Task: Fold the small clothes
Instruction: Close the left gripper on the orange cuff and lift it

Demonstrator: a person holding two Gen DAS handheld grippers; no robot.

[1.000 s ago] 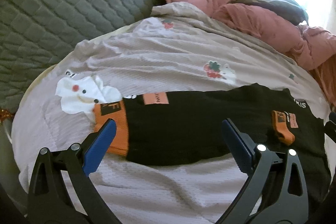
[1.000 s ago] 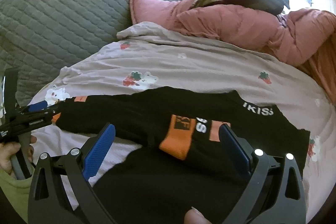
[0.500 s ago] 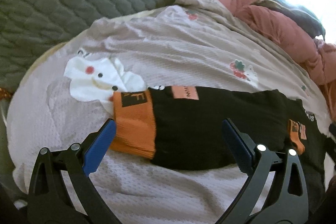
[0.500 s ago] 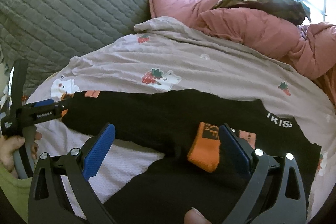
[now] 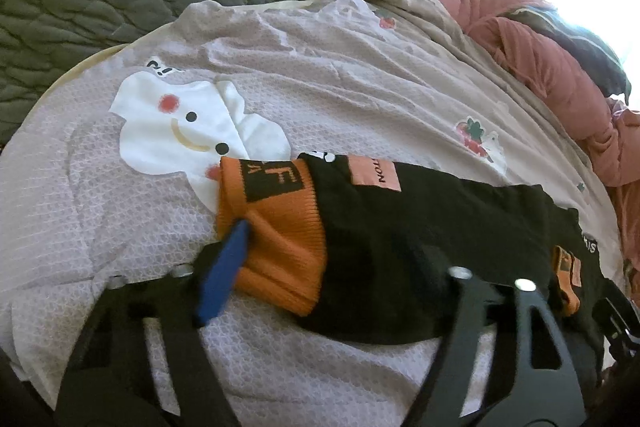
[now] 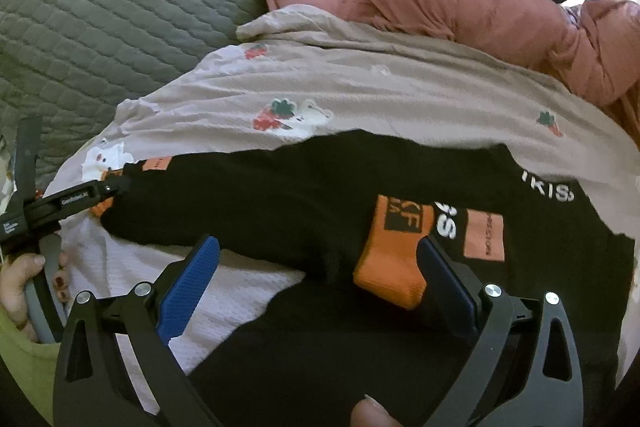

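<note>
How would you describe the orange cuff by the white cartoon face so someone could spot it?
On the pale printed bedspread lies a long black garment. At its end beside the white cartoon face is a ribbed orange cuff; unlike the other cuff, it overlaps that face.

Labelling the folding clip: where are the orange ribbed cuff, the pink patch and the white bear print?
orange ribbed cuff (image 5: 280, 227), left wrist view, mid rib.
pink patch (image 5: 374, 173), left wrist view, centre.
white bear print (image 5: 176, 131), left wrist view, face.

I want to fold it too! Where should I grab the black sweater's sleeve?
Grab the orange cuff at the sleeve's end, coming from its open end. It is thick, ribbed and lies flat on the blanket, so it pinches easily.
</note>
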